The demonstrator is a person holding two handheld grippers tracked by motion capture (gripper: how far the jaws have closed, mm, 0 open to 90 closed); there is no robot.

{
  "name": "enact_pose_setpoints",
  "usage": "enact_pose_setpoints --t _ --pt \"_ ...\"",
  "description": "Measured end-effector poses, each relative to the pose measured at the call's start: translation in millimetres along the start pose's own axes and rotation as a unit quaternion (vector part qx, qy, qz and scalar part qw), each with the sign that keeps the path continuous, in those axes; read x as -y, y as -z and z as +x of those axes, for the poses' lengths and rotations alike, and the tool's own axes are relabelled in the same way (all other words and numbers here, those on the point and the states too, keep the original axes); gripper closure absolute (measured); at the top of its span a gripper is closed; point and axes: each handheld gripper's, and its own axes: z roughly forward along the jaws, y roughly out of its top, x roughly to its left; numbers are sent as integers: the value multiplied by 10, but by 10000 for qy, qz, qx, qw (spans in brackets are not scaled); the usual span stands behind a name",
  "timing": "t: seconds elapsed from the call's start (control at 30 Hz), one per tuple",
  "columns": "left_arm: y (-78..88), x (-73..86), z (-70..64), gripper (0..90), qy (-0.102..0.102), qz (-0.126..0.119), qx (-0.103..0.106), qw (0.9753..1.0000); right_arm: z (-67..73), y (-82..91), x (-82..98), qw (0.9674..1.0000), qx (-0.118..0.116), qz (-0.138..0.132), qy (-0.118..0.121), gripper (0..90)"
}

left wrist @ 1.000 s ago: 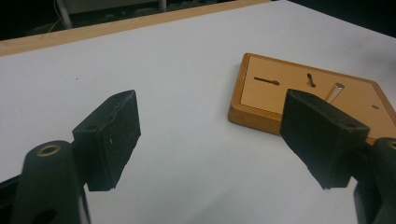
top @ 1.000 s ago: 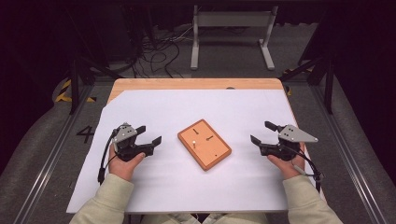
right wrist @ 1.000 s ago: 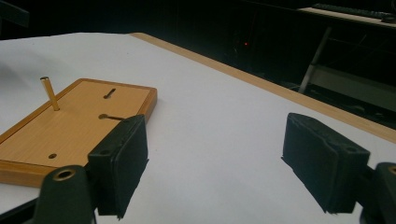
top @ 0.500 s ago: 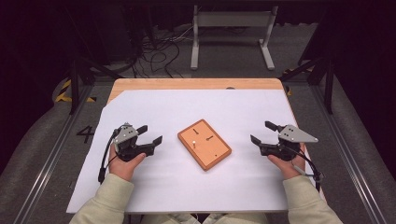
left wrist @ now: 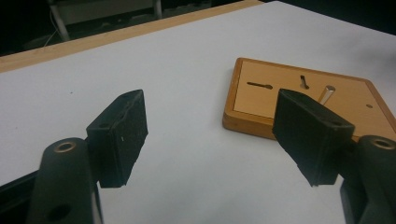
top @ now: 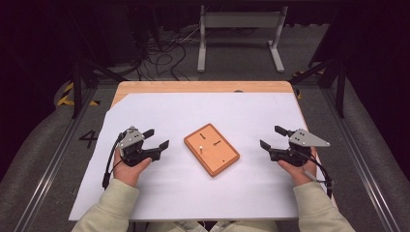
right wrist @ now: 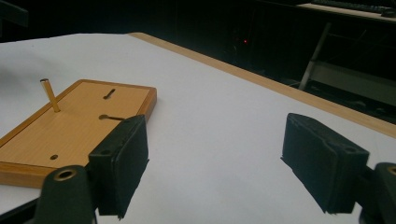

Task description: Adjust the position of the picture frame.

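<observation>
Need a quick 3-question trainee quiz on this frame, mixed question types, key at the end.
1. True or false: the left gripper has its fingers clamped on the rectangular orange-brown wooden board.
2. What stands upright on the board? A) a thin metal pin B) a blue cup C) a red screwdriver
3. Fill in: the board lies on the white paper sheet, ______ the two grippers, the right gripper on its other side.

Key: 1 false, both grippers are open and clear of the board; 2 A; 3 between.
</observation>
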Motion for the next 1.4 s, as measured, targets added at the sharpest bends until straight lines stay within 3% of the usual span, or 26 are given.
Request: enact_pose_setpoints --t 0.23,0.6,0.67,0.73,0.83,0.9,0.93,1.03,1.1,1.13,1.17,1.27,1.4 --pt "-31 -85 -14 320 -44 -12 48 10000 -7 23 0 9998 71 120 -103 236" --pt "-242 -235 2 386 -55 172 105 9998 16 114 -15 9993 30 276 -234 287" --pt "-280 -233 4 414 -158 207 98 9996 17 124 -18 9993 32 278 -247 287" --pt "-347 -265 6 418 -304 459 93 9984 24 143 -25 9993 26 269 -260 298" --pt "-441 -317 36 446 -138 366 243 9989 37 162 -38 9992 -21 291 -283 327" --pt "-515 -342 48 459 -103 547 257 9981 43 172 -46 9992 -34 293 -286 334" --pt "-549 -357 62 481 -158 571 258 9979 49 177 -50 9992 -48 285 -288 343" --pt "-646 -366 59 566 -23 488 315 9983 55 190 -57 9992 -62 281 -282 374" --pt "-699 -363 58 658 -38 576 384 9976 59 203 -60 9991 -107 281 -289 393" --pt "-734 -382 58 698 -91 824 477 9954 61 208 -60 9992 -114 279 -280 403" --pt "-750 -396 53 756 -128 884 489 9948 65 216 -59 9991 -139 277 -277 417" --pt "-808 -435 41 862 -150 815 487 9954 73 236 -56 9991 -165 290 -278 447" --pt "-928 -420 94 899 -155 1020 507 9934 92 264 -59 9989 -229 290 -272 480"
